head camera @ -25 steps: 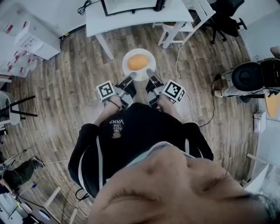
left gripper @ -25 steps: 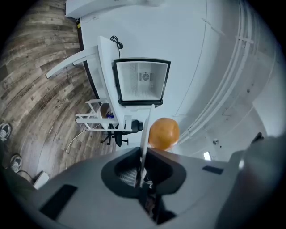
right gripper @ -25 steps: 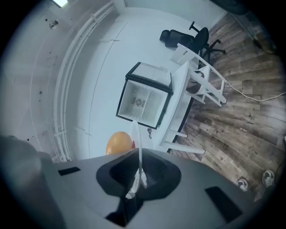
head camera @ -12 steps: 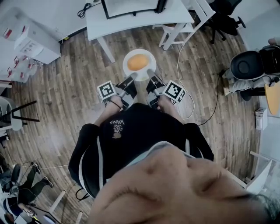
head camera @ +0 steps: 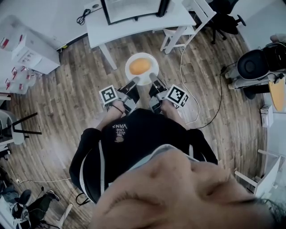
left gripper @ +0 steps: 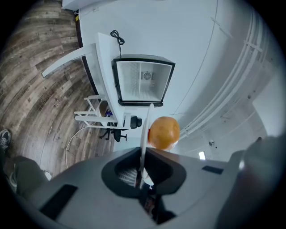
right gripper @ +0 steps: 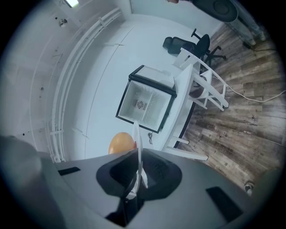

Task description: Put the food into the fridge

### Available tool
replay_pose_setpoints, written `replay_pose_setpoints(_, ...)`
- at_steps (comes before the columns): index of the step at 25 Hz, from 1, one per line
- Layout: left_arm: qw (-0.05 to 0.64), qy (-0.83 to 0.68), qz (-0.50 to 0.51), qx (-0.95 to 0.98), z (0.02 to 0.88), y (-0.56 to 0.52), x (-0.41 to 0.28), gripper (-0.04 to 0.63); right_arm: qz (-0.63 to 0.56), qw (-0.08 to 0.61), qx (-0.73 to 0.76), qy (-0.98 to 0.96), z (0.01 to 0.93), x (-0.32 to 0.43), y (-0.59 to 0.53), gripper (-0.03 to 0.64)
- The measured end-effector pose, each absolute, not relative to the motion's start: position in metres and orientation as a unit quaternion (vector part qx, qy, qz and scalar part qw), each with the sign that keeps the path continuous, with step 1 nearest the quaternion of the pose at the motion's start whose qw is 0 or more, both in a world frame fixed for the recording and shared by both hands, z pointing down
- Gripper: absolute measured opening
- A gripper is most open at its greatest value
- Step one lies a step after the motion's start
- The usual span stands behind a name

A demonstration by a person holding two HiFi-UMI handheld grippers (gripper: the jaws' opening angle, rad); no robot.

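Note:
A white plate (head camera: 149, 72) carries a round orange piece of food (head camera: 139, 65) and is held level above the wood floor. My left gripper (head camera: 134, 82) is shut on its near left rim, my right gripper (head camera: 153, 78) on its near right rim. In the left gripper view the plate (left gripper: 145, 127) shows edge-on between the jaws with the food (left gripper: 164, 132) behind it. In the right gripper view the plate (right gripper: 136, 139) and food (right gripper: 121, 144) show likewise. The small fridge (head camera: 132, 9) stands open on a white table (head camera: 134, 26) straight ahead; its lit inside (left gripper: 143, 81) (right gripper: 144, 103) looks bare.
A white stool frame (head camera: 178, 33) and a black office chair (head camera: 225, 18) stand right of the table. A cable (head camera: 210, 112) trails over the floor on the right, near a black machine (head camera: 254, 67). White boxes (head camera: 33, 49) sit at the left.
The table and fridge have come a little nearer in the head view. Both grippers keep their hold on the plate, and the food has not shifted.

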State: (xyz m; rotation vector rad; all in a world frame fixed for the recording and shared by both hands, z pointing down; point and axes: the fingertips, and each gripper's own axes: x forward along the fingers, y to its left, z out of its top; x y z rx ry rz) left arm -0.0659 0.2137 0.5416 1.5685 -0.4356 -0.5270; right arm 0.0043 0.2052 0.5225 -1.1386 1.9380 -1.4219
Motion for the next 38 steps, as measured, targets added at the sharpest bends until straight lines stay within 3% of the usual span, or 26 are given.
replay_pose_setpoints(38,0.656,-0.23,-0.267,0.667,0.549,0.088,-0.031,0.032,-0.54,0.205,-0.385,0.72,0.532,0.038,0.071,0.025)
